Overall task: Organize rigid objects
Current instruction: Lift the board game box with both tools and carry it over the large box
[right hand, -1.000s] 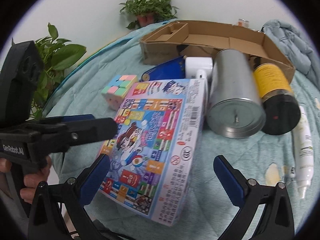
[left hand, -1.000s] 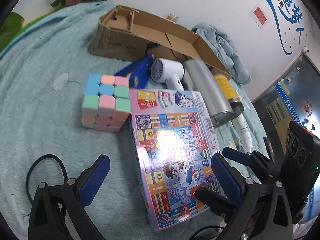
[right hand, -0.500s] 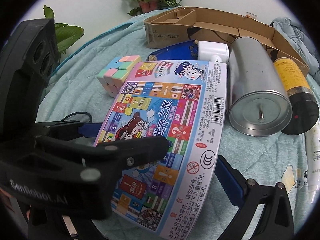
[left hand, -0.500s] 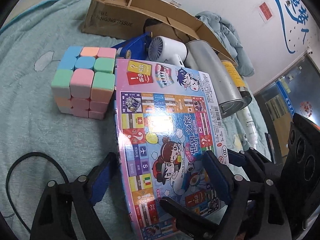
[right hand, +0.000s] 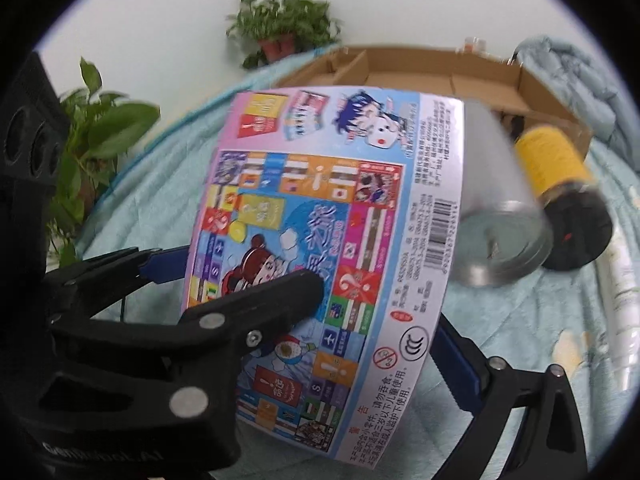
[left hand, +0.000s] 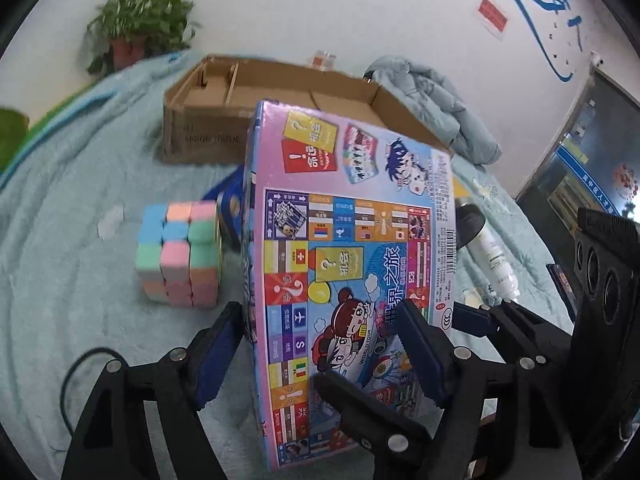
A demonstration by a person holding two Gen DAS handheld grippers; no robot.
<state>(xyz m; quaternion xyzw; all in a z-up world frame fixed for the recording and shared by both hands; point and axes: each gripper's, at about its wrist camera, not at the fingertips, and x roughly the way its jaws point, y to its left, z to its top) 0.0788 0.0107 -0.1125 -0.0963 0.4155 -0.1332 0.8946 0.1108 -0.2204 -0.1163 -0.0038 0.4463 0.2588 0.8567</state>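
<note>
Board game box (left hand: 352,264) was tilted up, far end raised toward the cardboard box (left hand: 280,100), near end low by the tools. Printed face up, barcode along its right edge.

Left tool (left hand: 320,354): fingers sat on either side of the box's near end, left pad at the box's left edge, right pad (left hand: 420,348) over the printed face. Looked clamped on the box. In the right wrist view one left finger (right hand: 248,312) lay across the printed face.

Right tool (right hand: 400,364): right finger (right hand: 456,360) against the box's right edge, left finger hidden behind the left tool. Can't tell whether its fingers were apart or gripping.

Pastel cube (left hand: 180,256) sat on the blue bedspread (left hand: 60,240), just left of the game box. Something dark blue (left hand: 230,208) lay between the two, mostly hidden.

To the right of the game box: silver cylinder (right hand: 500,216) lying on its side, yellow-labelled jar with black lid (right hand: 560,184) beside it, white tube (right hand: 624,292) further right. Cardboard box open at the back, divider inside. Potted plant (right hand: 280,28) behind it, blue jacket (left hand: 440,100) at the right.
</note>
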